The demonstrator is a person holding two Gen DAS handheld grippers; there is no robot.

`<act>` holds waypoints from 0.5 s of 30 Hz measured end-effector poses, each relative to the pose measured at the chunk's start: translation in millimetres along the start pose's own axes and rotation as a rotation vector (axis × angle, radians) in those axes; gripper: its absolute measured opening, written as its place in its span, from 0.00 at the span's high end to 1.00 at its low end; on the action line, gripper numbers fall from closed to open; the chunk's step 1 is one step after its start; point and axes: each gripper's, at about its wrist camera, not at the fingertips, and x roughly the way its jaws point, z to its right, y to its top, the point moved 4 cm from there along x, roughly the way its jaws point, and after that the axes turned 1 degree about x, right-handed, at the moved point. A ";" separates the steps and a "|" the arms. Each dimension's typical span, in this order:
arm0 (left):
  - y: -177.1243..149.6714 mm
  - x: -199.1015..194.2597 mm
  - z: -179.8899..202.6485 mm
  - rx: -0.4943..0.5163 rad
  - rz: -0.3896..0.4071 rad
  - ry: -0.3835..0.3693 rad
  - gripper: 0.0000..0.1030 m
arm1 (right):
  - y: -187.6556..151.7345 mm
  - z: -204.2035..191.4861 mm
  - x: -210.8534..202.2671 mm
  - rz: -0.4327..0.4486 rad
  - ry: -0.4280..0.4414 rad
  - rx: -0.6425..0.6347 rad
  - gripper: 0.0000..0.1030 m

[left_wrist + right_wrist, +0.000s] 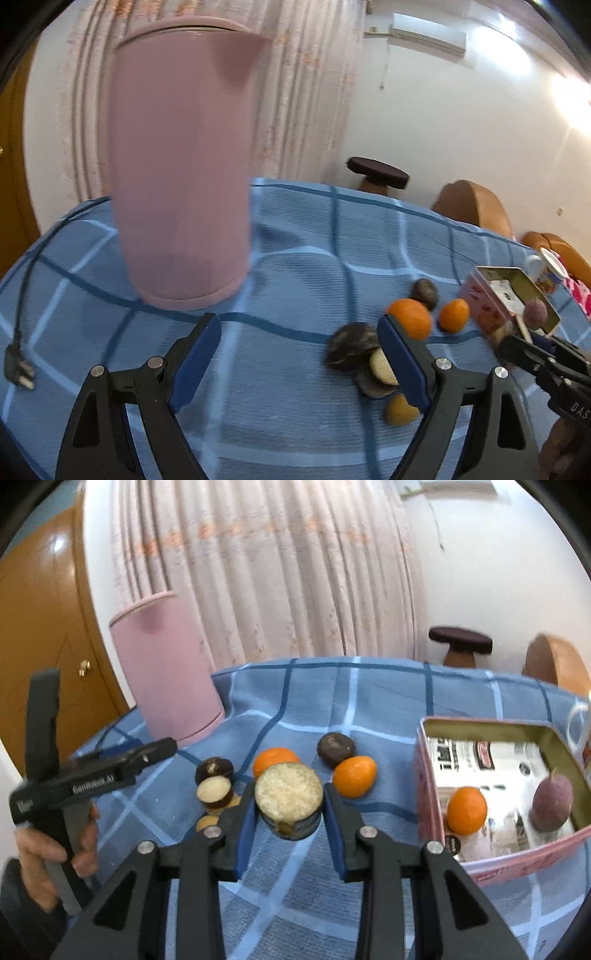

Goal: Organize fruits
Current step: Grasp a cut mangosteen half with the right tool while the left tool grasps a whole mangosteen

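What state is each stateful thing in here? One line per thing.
Left gripper: open, empty, above the cloth.
Right gripper: shut on a halved passion fruit, cut face showing.
Pink tin: open, holding an orange and a purple fruit.
Power plug: unplugged, lying on the cloth.

Both grippers: black plastic frames, blue pads on the fingers, silver screws at the pivots. White lettering is seen on the left gripper. Bare skin and a dark sleeve are noted at the left hand.
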 end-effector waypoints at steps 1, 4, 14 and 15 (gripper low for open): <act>0.8 3.0 5.2 -0.011 -0.011 -0.026 0.15 | 0.1 0.0 -0.5 0.000 -0.002 -0.002 0.64; 2.7 18.9 20.0 -0.029 -0.070 -0.072 0.15 | -0.5 -4.6 -0.9 0.004 -0.006 -0.024 0.64; -6.4 68.8 22.2 -0.097 -0.224 -0.001 0.50 | -4.7 -5.1 -1.3 -0.001 -0.006 -0.018 0.64; -6.3 66.5 22.6 -0.091 -0.214 -0.013 0.56 | -4.3 -4.7 -0.9 0.000 -0.007 -0.017 0.64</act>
